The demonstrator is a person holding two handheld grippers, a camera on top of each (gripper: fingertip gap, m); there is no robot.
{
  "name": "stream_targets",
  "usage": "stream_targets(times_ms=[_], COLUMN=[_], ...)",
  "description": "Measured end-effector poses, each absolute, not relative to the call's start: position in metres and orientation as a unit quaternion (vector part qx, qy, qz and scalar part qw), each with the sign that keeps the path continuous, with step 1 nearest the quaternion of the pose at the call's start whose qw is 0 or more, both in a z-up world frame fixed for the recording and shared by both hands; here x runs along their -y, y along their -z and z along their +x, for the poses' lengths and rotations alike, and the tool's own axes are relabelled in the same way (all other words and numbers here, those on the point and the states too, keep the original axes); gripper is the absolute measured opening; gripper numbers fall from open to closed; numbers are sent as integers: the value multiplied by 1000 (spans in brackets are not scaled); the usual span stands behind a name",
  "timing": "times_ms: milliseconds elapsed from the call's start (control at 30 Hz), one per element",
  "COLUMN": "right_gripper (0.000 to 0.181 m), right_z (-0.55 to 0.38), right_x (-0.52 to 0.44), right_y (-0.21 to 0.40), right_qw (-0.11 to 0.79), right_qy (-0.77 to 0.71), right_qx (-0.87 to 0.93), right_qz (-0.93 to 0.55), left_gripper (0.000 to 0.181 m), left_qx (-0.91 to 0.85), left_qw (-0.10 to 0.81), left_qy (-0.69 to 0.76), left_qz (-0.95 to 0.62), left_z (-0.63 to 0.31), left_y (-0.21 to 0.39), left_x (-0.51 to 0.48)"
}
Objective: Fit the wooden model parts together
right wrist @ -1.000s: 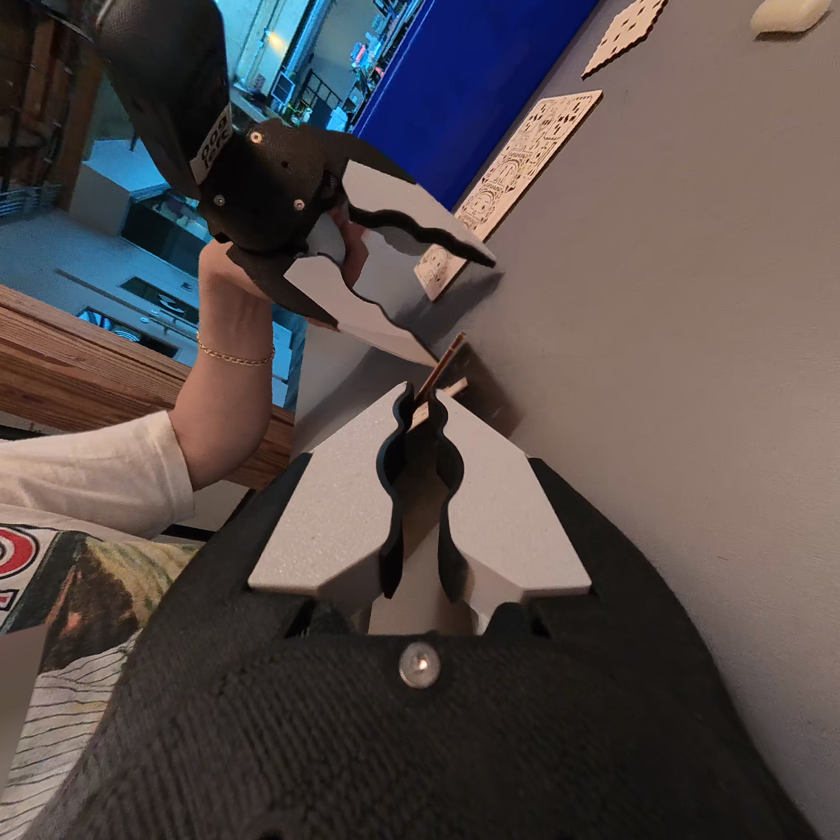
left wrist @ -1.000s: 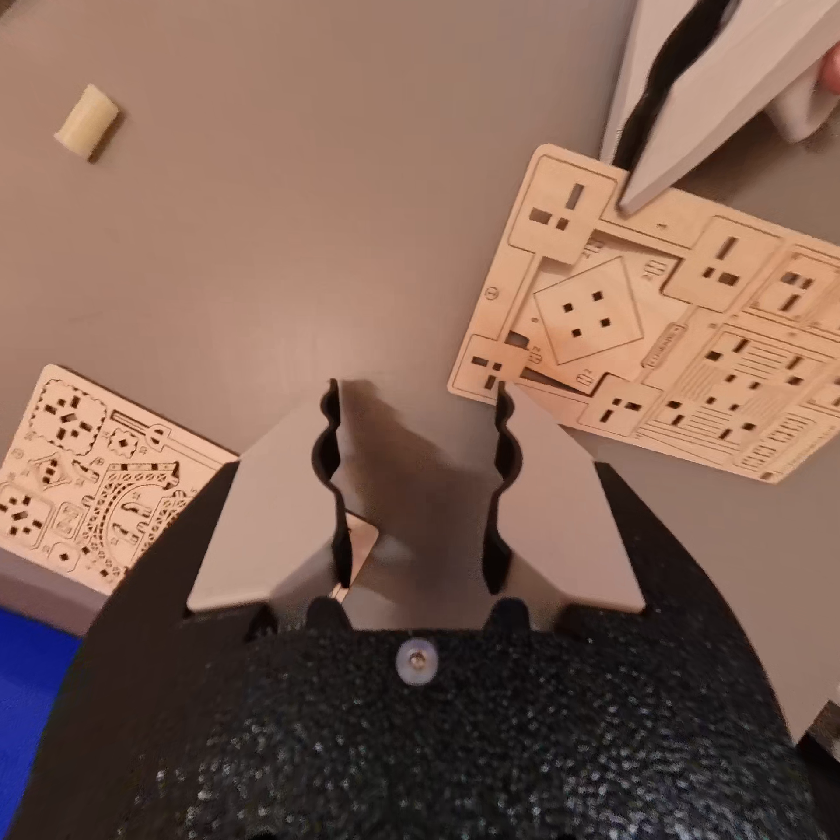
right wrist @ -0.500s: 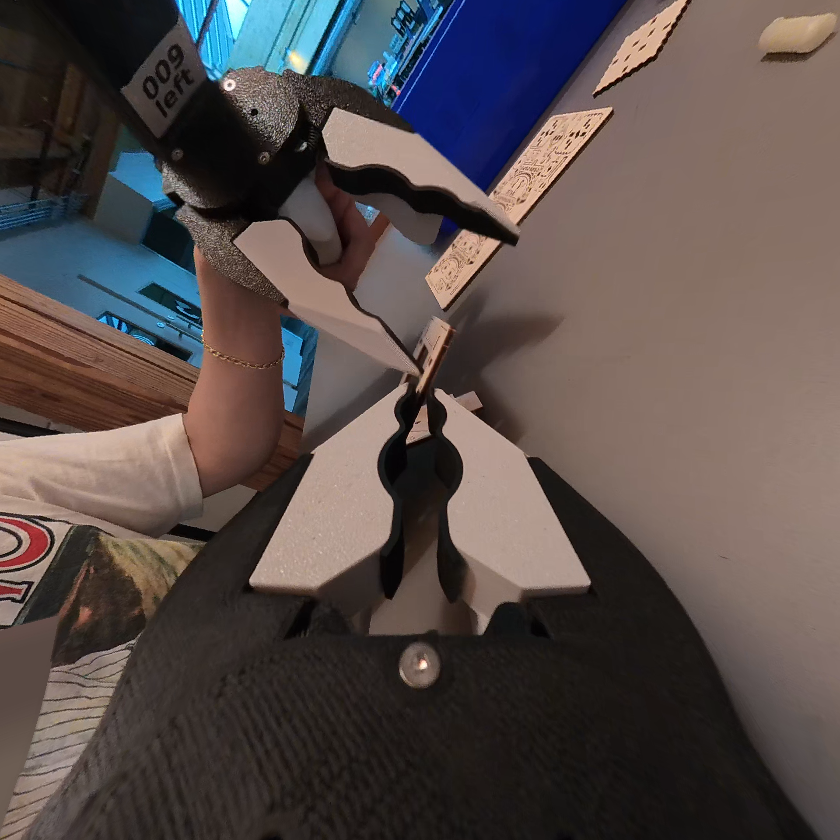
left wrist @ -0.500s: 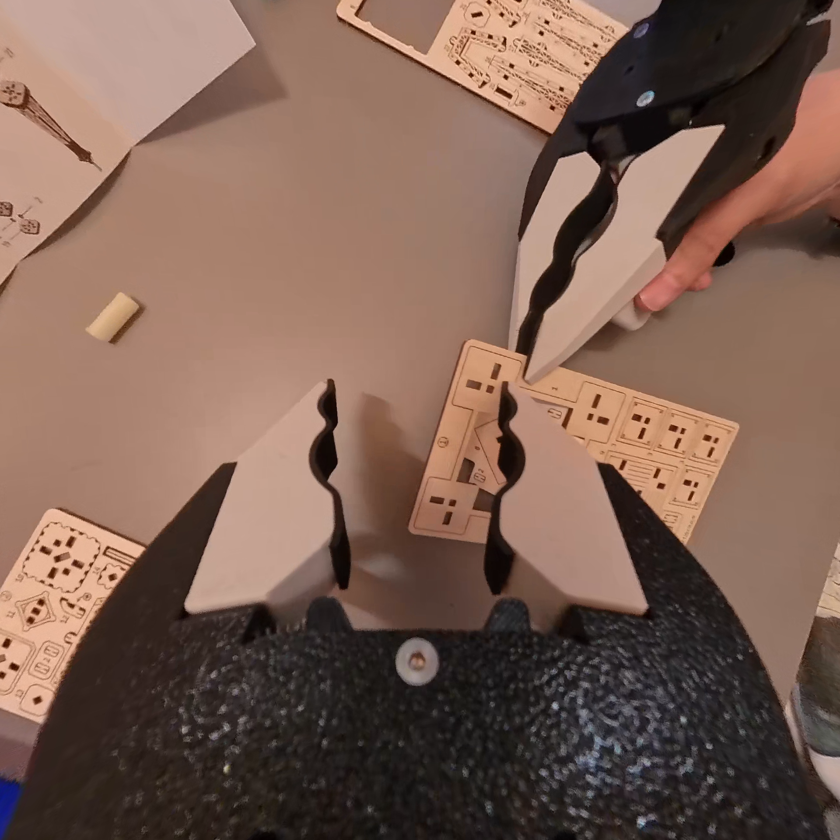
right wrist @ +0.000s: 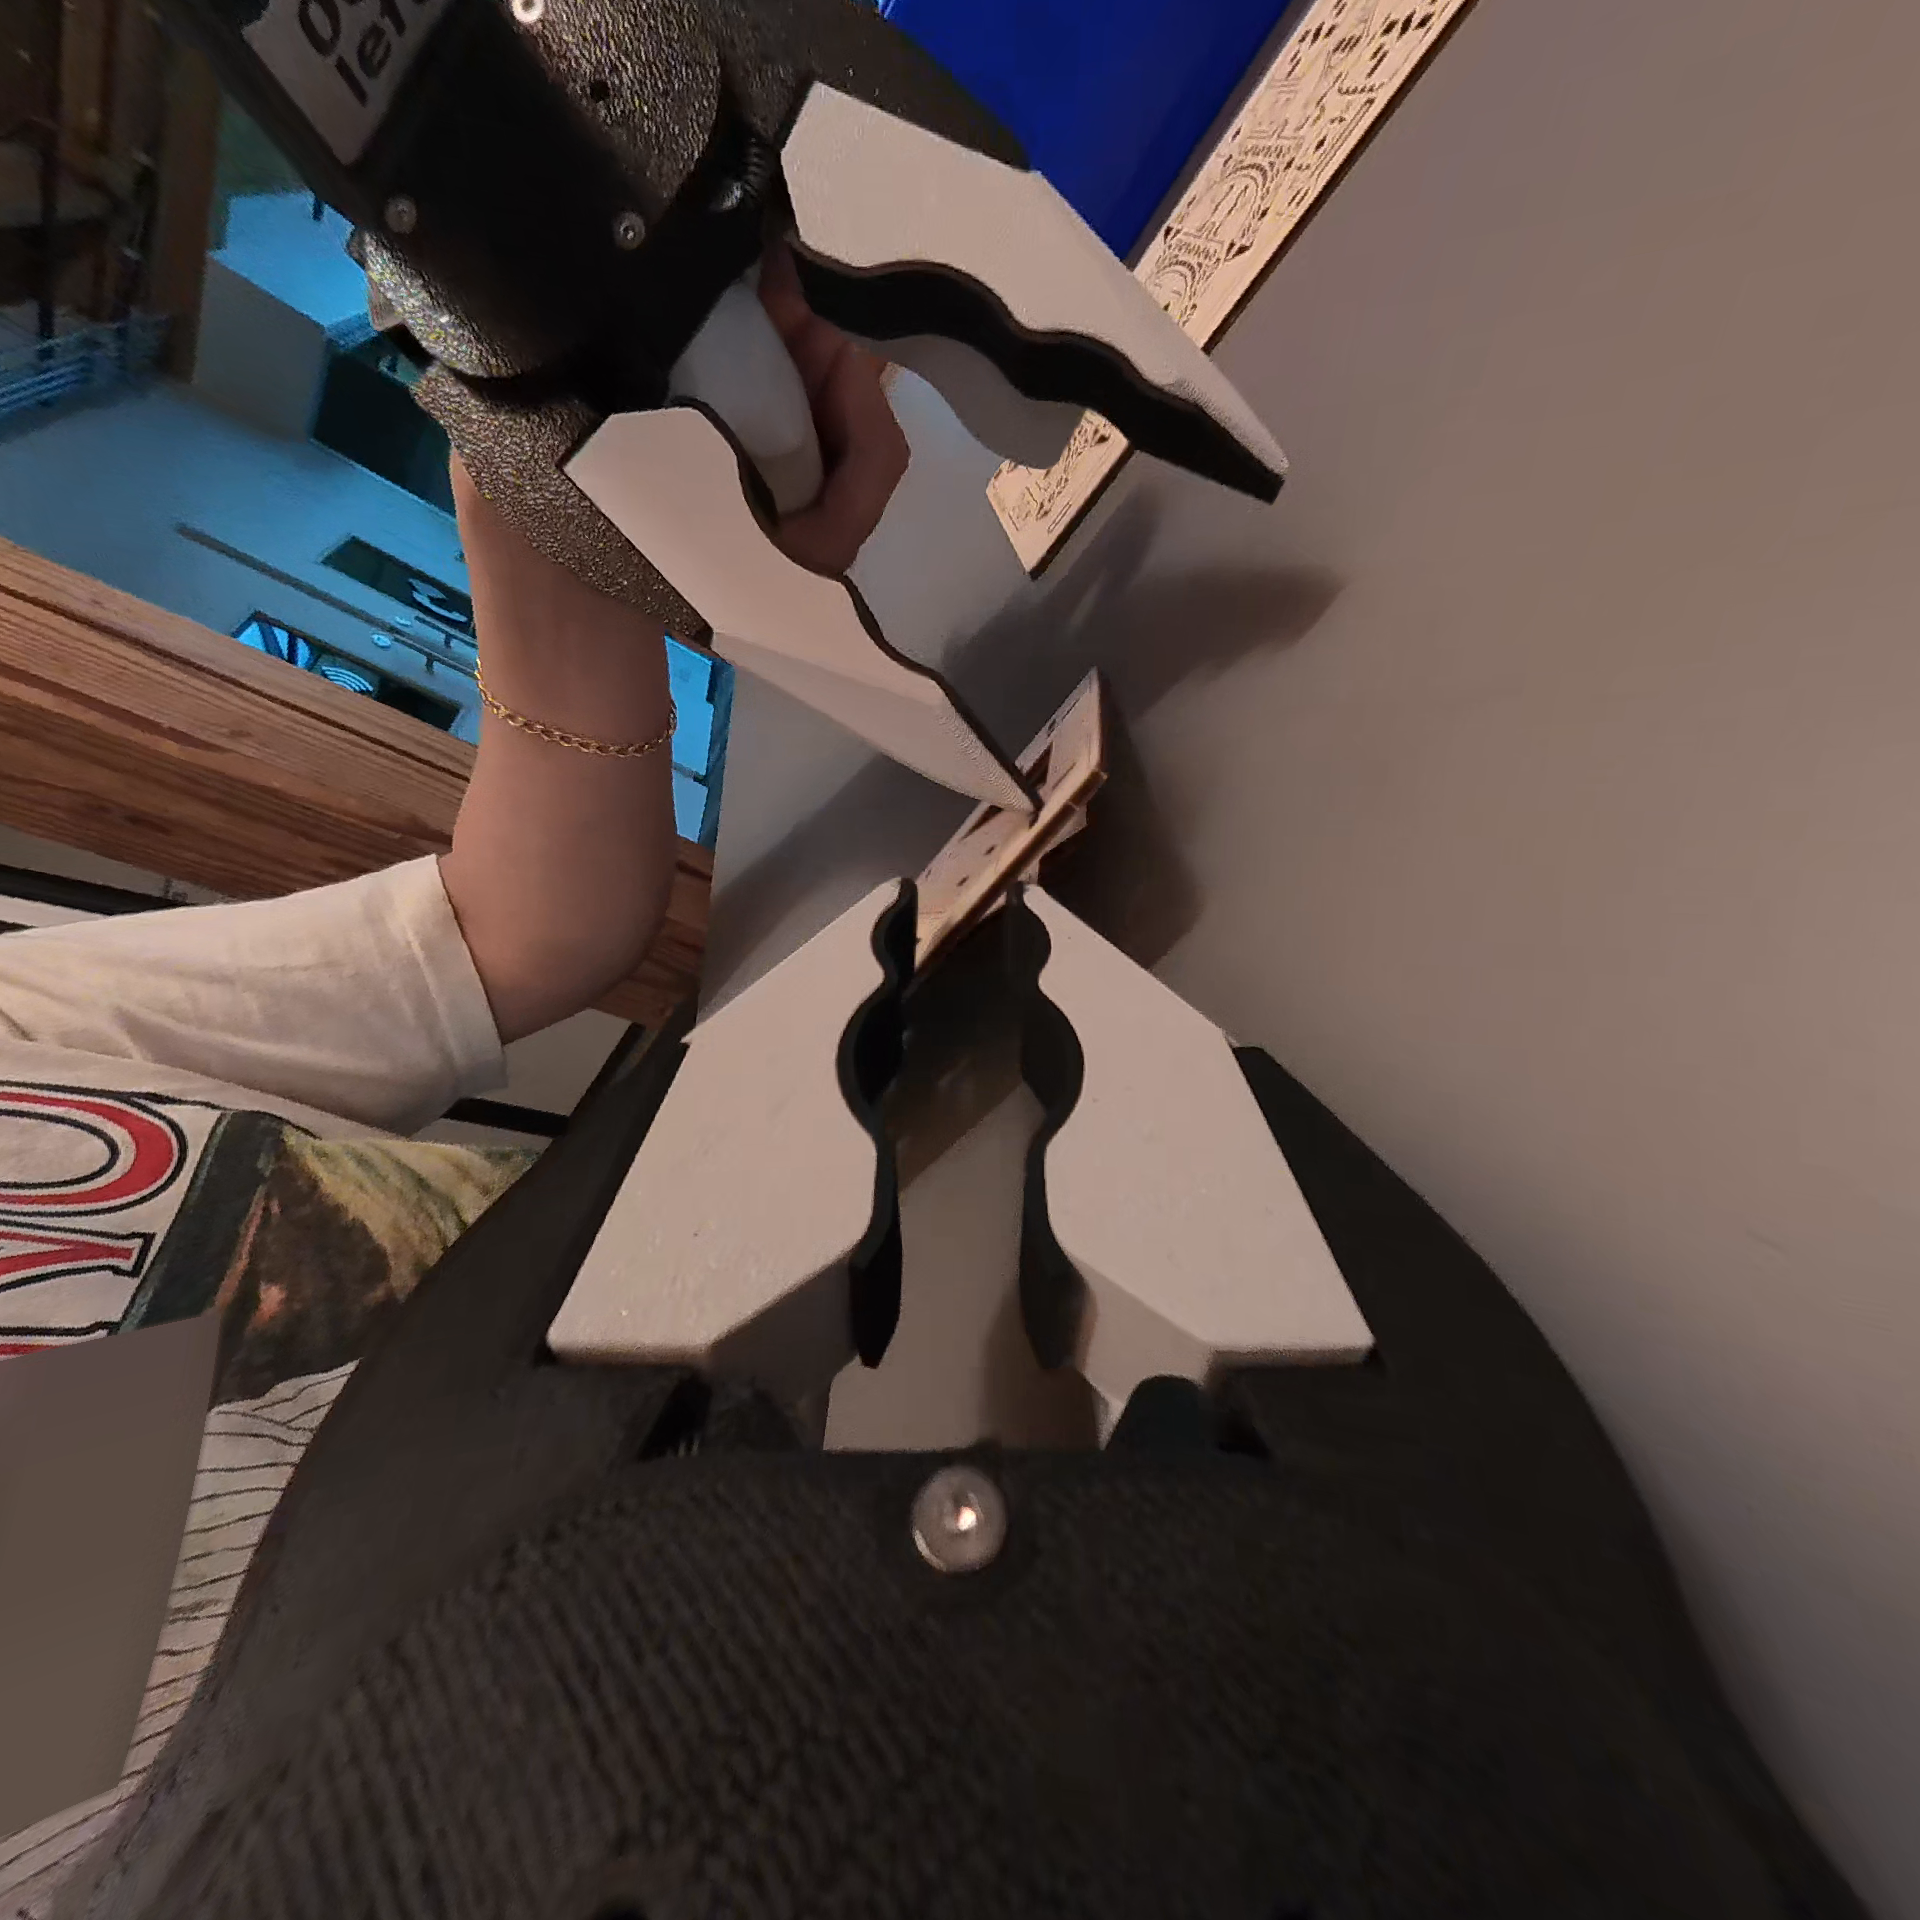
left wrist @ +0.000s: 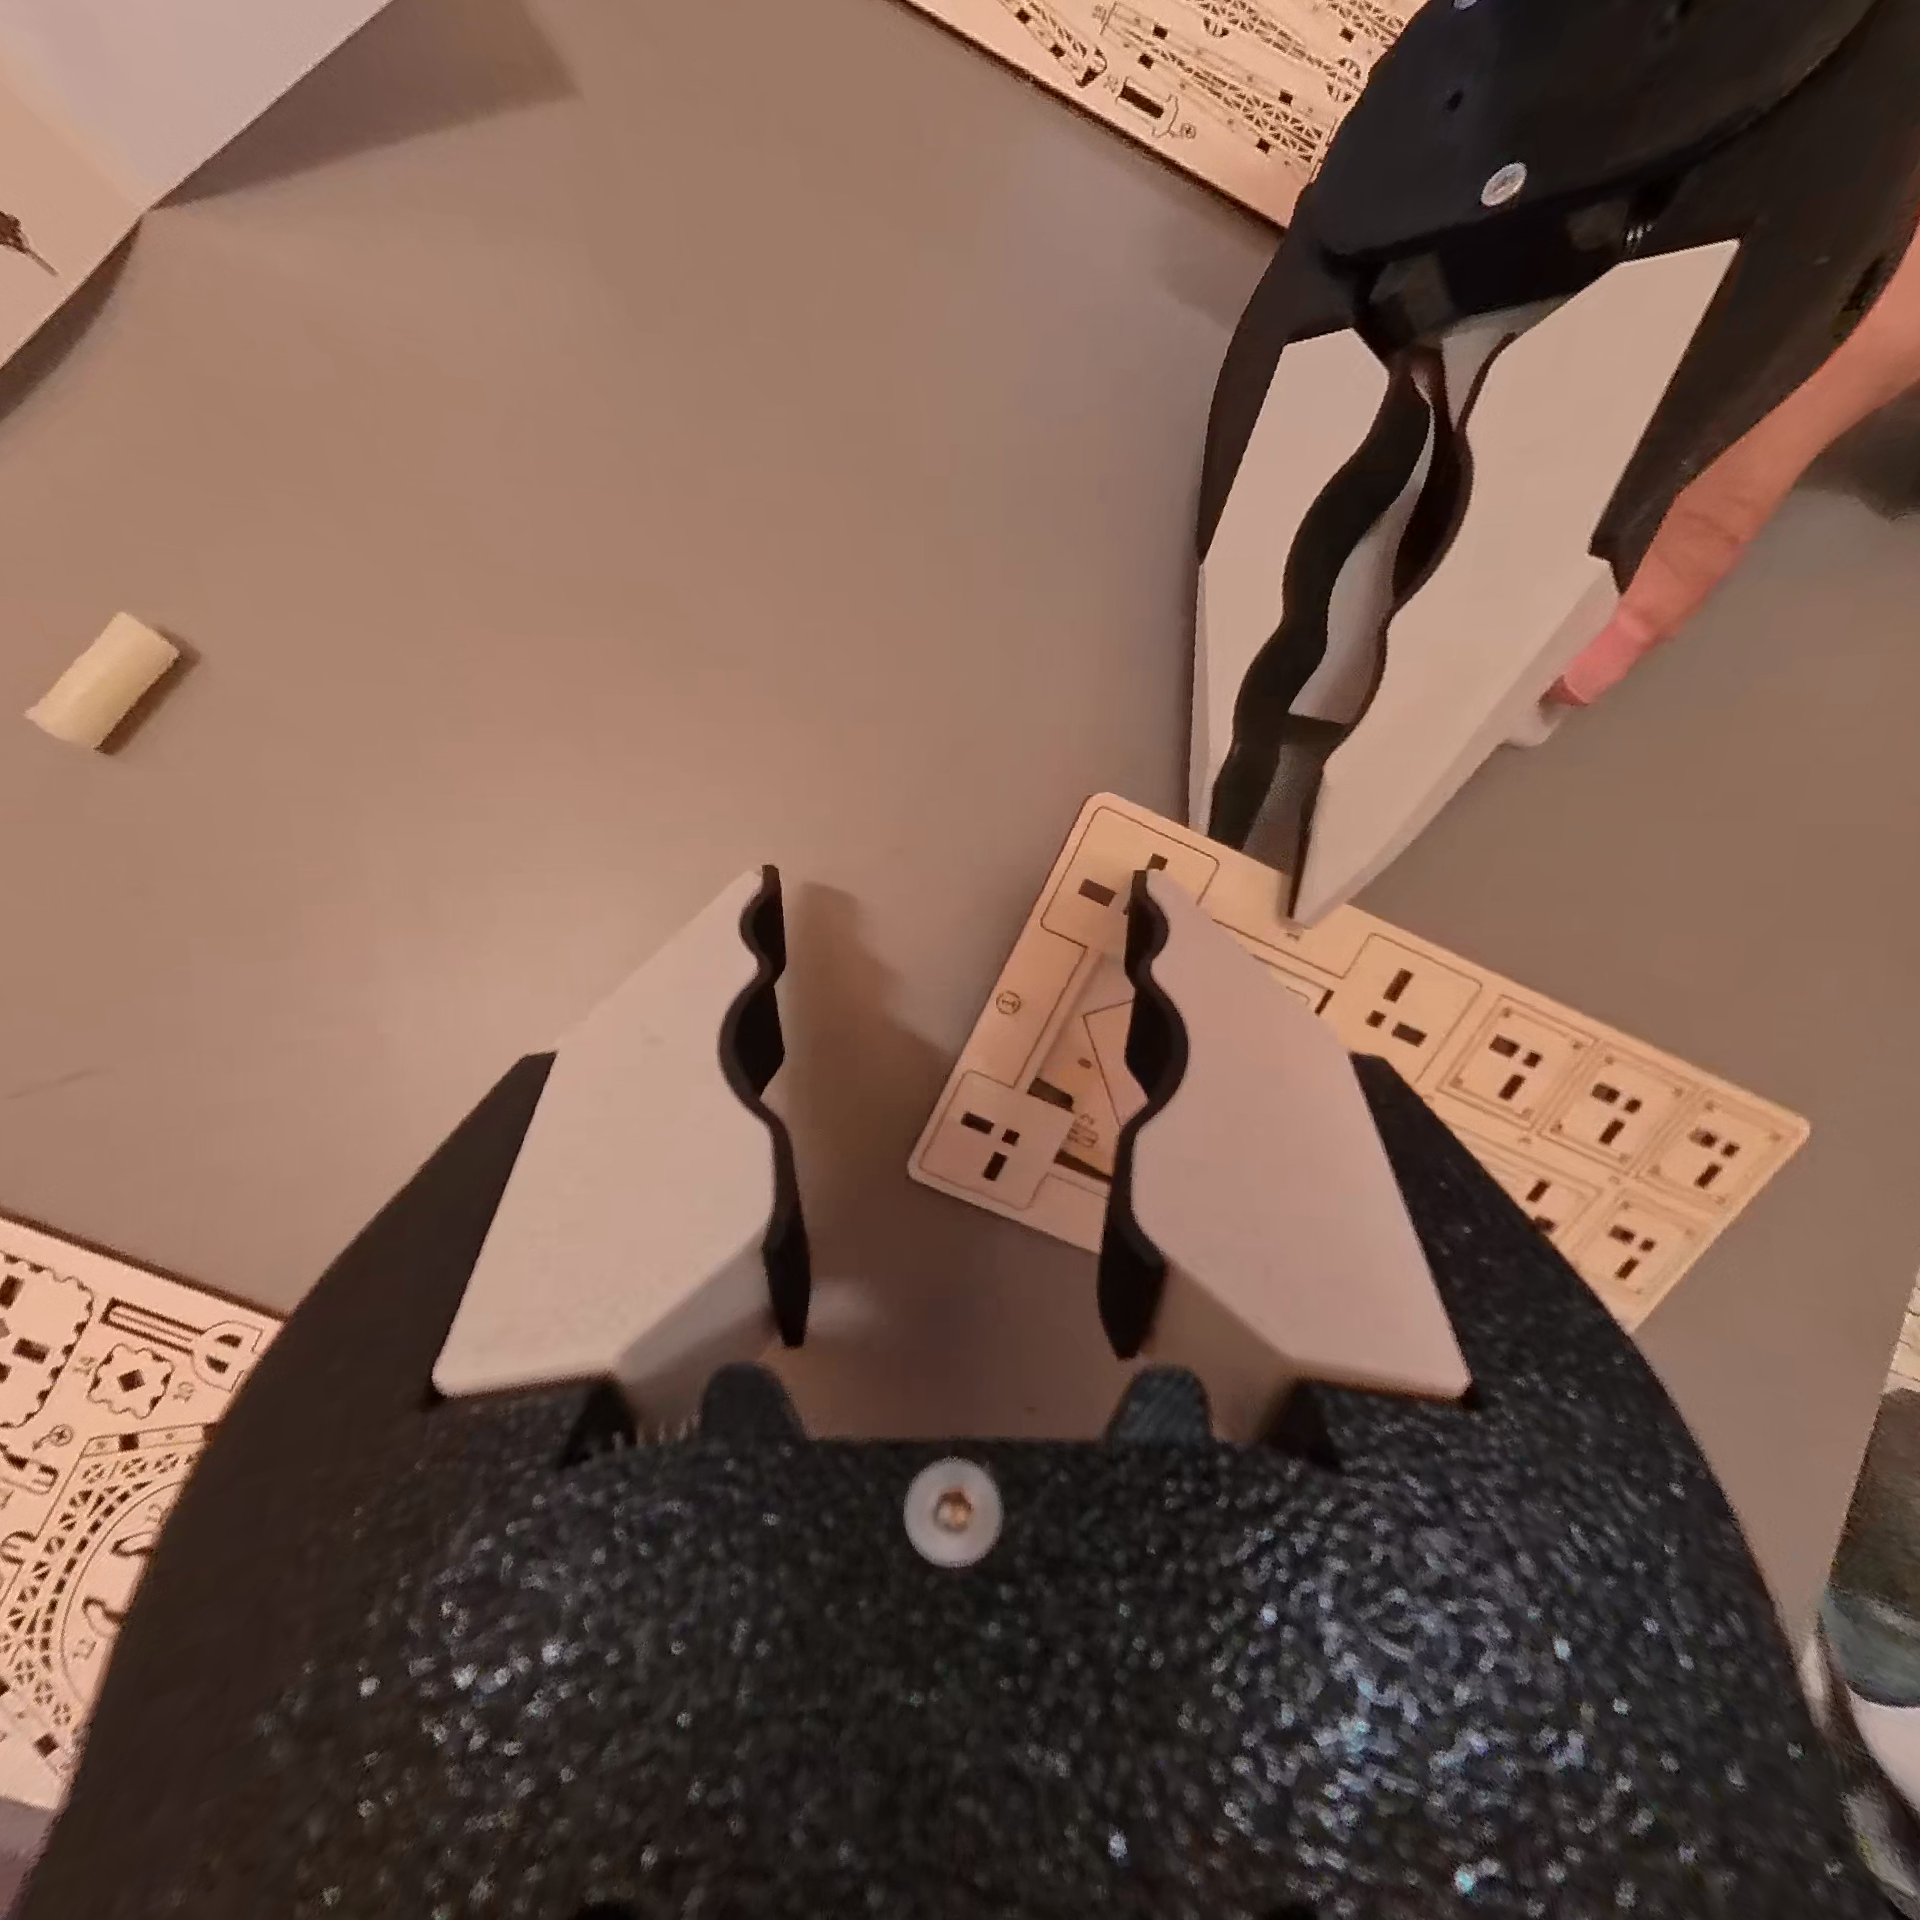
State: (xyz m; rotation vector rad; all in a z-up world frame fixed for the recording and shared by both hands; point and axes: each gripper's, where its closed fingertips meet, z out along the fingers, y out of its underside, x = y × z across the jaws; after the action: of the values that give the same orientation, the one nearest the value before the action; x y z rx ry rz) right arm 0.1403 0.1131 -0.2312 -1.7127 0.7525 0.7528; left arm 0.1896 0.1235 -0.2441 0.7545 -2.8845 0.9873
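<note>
grey tabletop strewn with laser-cut wooden sheets. left wrist view: left gripper spread wide, empty, poised over the near corner of a parts sheet; right gripper pressed onto that sheet's far edge; small cream cylinder well apart; another sheet at lower left. right wrist view: right gripper nearly closed, pinching the sheet's edge, tilted off the table; left gripper open above it. likely step: freeing a piece from the sheet. next calls for closing on one square and pushing it out gently.
</note>
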Motion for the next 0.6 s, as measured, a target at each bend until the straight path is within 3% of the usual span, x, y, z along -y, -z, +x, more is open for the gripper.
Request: stream_targets(times_ms=[233, 600], right_gripper=[4, 5], right_z=[139, 140], right_x=[-114, -115], right_y=[236, 238], right_qw=[519, 516], right_qy=[-312, -297], right_qx=[-315, -315], right_qz=[-731, -739], left_gripper=[64, 68], left_qx=[915, 939], left_qw=[1, 10], left_qy=[-329, -271], left_qz=[235, 211], left_z=[189, 183], left_y=[236, 245], left_x=[-122, -120])
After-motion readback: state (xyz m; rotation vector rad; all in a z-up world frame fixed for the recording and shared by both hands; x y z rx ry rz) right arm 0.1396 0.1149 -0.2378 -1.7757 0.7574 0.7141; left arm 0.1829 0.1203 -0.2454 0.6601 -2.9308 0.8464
